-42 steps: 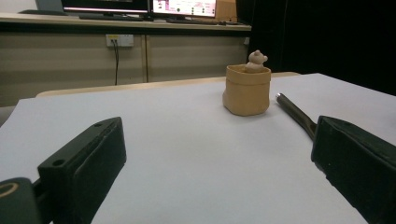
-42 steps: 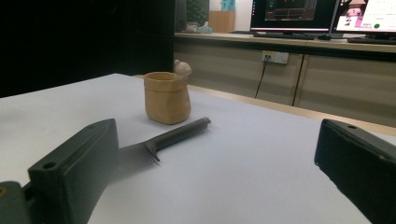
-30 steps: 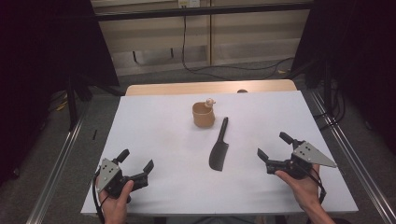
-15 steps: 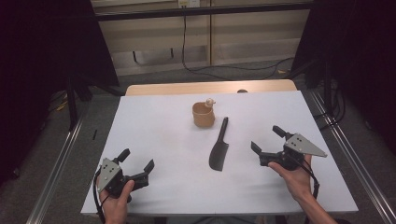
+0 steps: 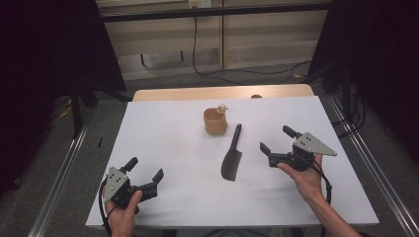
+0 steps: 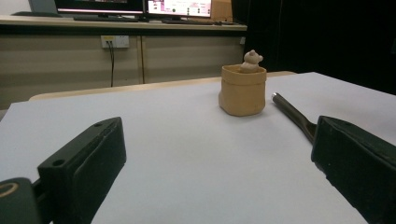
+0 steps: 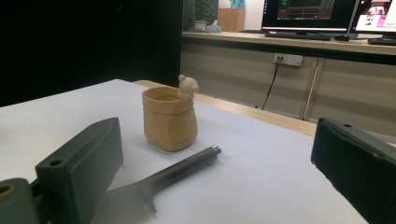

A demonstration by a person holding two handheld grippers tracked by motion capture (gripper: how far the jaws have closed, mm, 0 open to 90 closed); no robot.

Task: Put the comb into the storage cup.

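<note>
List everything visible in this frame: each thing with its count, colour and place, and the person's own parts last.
cup: 1, tan, with a small pale figure on its rim, upright at mid-table toward the far side
knife: 1, dark cleaver-like blade with a dark handle, flat on the table just right of the cup, handle pointing away from the person
table: 1, white top, with a wooden edge showing at the far side
monitors: at least 2, lit, on a counter behind the table
cable: 1, black, hanging down the wall panel behind the table
left gripper: 1, black, jaws apart, near left corner
right gripper: 1, black, jaws apart, right of the knife
hands: 2, one holding each gripper
</note>
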